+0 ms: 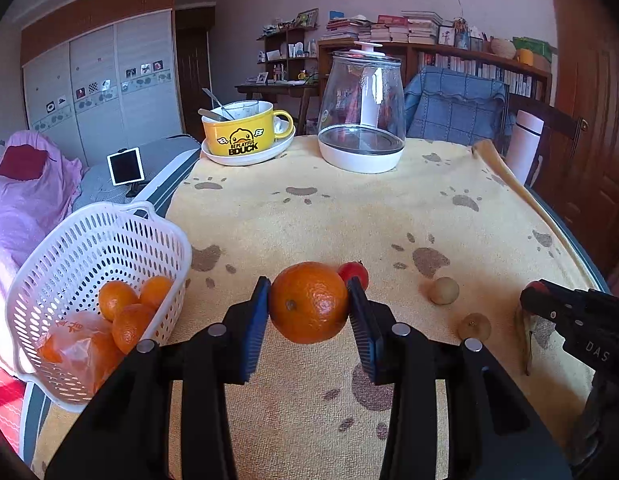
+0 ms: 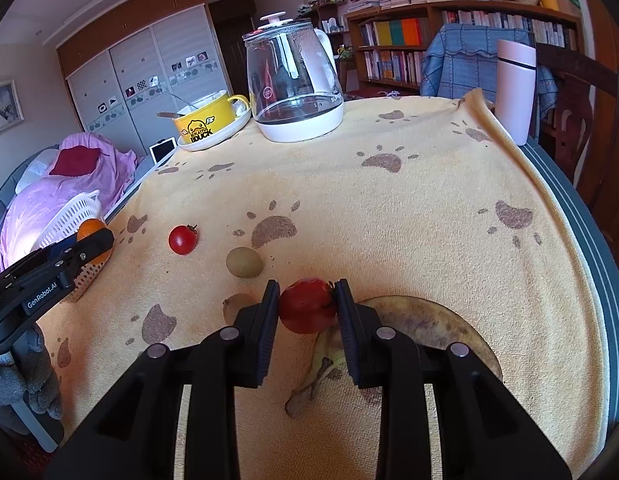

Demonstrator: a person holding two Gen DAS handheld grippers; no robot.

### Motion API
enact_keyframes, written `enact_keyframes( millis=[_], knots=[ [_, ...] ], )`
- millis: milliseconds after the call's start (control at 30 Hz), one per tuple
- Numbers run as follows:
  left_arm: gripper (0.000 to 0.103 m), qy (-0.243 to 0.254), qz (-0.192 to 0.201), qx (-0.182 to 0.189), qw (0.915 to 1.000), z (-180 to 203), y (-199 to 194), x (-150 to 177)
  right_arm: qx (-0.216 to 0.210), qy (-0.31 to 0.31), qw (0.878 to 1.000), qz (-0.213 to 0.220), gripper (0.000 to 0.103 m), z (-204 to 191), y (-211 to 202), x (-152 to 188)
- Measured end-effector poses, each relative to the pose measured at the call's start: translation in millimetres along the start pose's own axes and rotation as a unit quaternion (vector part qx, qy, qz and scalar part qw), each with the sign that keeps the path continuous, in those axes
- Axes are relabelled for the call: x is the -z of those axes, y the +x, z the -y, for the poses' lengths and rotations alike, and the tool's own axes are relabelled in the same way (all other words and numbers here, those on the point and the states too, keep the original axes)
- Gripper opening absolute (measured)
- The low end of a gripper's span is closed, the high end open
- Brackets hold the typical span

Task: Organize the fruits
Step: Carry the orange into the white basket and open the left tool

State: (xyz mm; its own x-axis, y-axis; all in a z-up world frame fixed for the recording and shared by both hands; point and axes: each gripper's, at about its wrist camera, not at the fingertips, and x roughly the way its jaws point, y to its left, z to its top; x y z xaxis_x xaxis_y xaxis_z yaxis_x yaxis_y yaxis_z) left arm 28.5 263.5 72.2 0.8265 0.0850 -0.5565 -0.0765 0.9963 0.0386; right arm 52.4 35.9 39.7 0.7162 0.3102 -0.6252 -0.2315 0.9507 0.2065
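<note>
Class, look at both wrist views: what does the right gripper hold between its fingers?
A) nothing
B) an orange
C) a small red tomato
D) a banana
C: in the right wrist view the right gripper is closed on a small red tomato; the orange sits in the left gripper.

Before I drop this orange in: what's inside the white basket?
The white basket holds three loose oranges and an orange plastic bag; the bag's contents and the basket floor beneath are hidden.
</note>
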Motion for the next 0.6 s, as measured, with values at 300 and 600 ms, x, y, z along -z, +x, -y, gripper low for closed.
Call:
enact_keyframes(
  millis=[300, 600],
  knots=[
    [0.040, -0.038, 0.019, -0.036, 0.9985, -44.1, -11.6, -2.2, 0.011, -0.001, 1.000, -0.005, 0.029, -0.3, 5.2, 1.8],
    [0.040, -0.071, 0.029, -0.069, 0.9946, -88.8, -19.9, -4.0, 0.019, -0.005, 1.000, -0.008, 0.029, -1.8, 8.6, 2.9]
  ],
)
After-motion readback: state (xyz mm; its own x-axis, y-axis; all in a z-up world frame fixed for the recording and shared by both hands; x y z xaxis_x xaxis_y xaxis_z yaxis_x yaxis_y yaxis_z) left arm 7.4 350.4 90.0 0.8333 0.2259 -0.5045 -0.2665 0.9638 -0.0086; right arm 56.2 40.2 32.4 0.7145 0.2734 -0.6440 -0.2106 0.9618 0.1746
